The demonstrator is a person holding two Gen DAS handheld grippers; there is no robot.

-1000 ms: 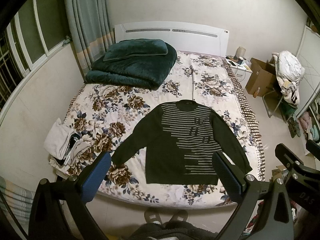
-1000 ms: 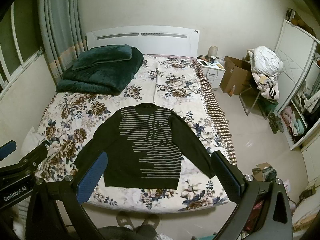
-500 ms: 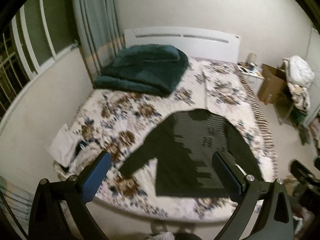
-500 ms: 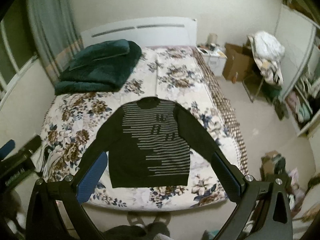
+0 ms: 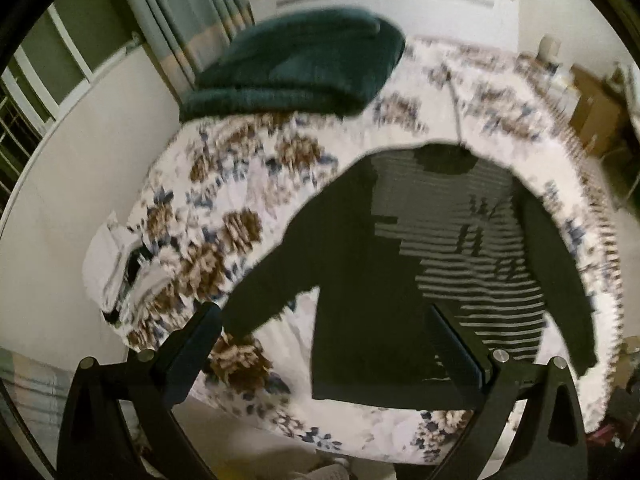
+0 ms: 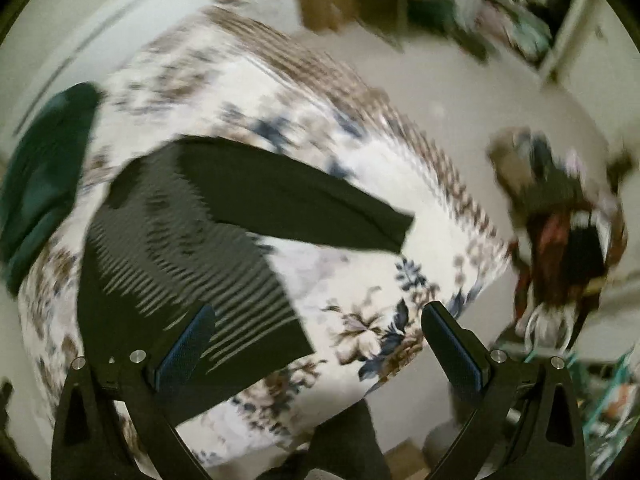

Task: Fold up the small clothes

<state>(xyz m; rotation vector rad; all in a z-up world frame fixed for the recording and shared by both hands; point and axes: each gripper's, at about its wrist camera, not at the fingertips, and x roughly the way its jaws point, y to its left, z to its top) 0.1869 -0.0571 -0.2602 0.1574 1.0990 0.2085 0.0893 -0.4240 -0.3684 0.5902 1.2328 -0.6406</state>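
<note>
The sweater (image 5: 384,280) lies flat on the bed (image 5: 240,184) — a folded blanket (image 5: 296,64) behind it, a clothes pile (image 5: 120,264) at its left.

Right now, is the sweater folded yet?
Not yet. Done: the sweater lies spread flat on the bed, sleeves out. In hand: nothing; the left tool and right tool are open, near its sleeves. Left: every fold.
</note>
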